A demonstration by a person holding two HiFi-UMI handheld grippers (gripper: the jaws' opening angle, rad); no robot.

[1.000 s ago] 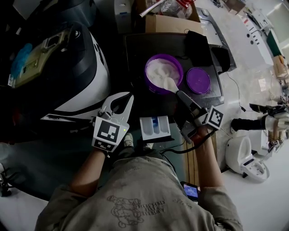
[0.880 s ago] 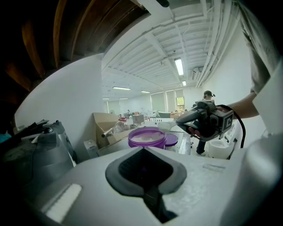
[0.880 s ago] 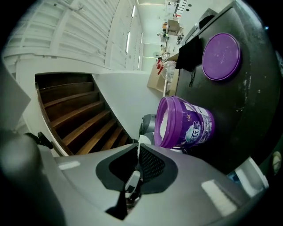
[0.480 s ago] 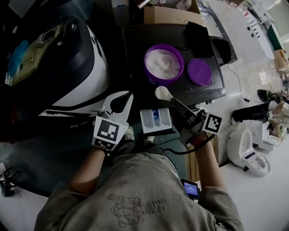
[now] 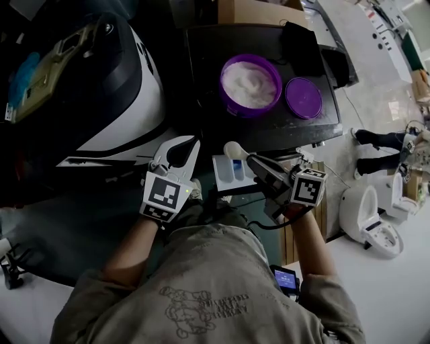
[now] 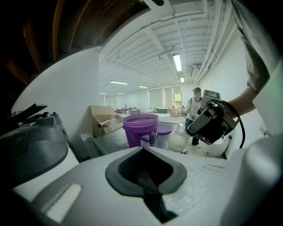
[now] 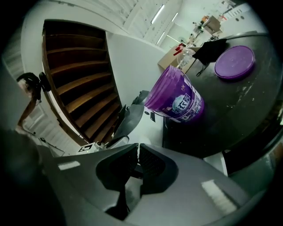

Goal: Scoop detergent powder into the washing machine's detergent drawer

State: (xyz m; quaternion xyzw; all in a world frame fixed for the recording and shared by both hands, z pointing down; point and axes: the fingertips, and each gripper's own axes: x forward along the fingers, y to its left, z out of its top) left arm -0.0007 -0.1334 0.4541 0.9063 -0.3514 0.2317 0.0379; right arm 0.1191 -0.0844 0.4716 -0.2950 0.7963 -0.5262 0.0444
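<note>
A purple tub (image 5: 250, 84) full of white powder stands on the black table (image 5: 201, 60), its lid (image 5: 303, 97) lying beside it. The white detergent drawer (image 5: 234, 173) is pulled out below the table's near edge. My right gripper (image 5: 254, 162) is shut on the handle of a white scoop (image 5: 235, 149), whose bowl hovers over the drawer's far end. The left gripper view shows the scoop (image 6: 179, 142) in front of the tub (image 6: 140, 129). My left gripper (image 5: 194, 142) is shut and empty, left of the drawer, beside the washing machine (image 5: 121, 114).
A cardboard box (image 5: 255, 10) and a black object (image 5: 302, 44) sit at the table's far side. A white appliance (image 5: 369, 222) stands on the floor at the right. A person (image 6: 194, 106) stands far off in the room.
My right gripper carried the scoop out of the tub and down towards me, to above the drawer, rolling as it went. My left gripper sank slightly beside the drawer.
</note>
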